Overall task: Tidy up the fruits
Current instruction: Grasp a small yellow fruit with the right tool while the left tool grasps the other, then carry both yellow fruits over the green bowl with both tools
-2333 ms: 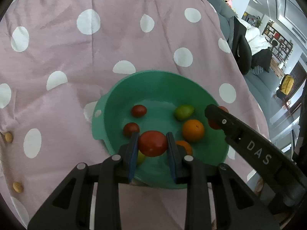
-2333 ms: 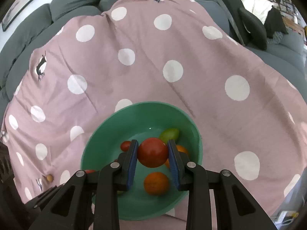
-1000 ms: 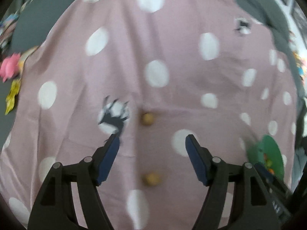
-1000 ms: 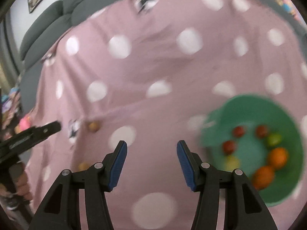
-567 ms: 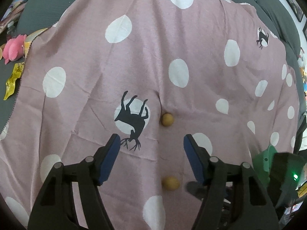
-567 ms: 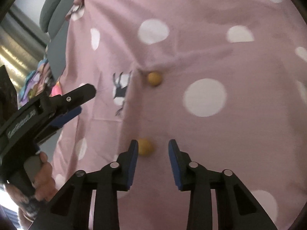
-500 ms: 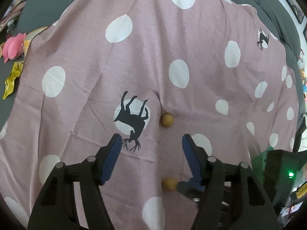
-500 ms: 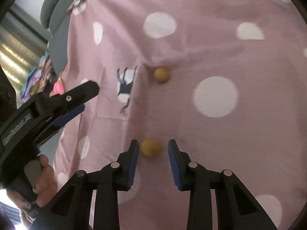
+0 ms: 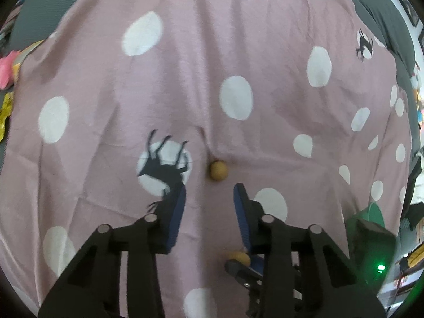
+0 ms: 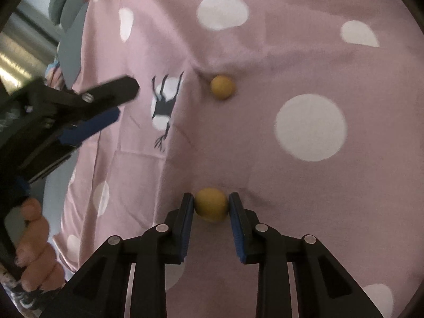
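Note:
Two small round yellow-brown fruits lie on a pink cloth with white dots. My right gripper (image 10: 211,204) has its pads against both sides of the near fruit (image 10: 211,204), which still rests on the cloth. The far fruit (image 10: 222,87) lies in a fold beyond it. In the left wrist view my left gripper (image 9: 209,196) is open and empty, just short of the far fruit (image 9: 218,170). The near fruit (image 9: 238,258) shows low down, between the right gripper's fingers. The green bowl's rim (image 9: 372,212) peeks in at the right edge.
A black deer print on a white dot (image 9: 164,169) lies left of the far fruit. A grey sofa edge (image 10: 69,42) borders the cloth on the left. A pink toy (image 9: 6,70) and a yellow wrapper (image 9: 5,114) lie off the cloth at far left.
Both grippers left the bowl and moved over to the two small fruits. My right gripper has narrowed onto the near fruit. My left gripper has narrowed and come closer to the far fruit.

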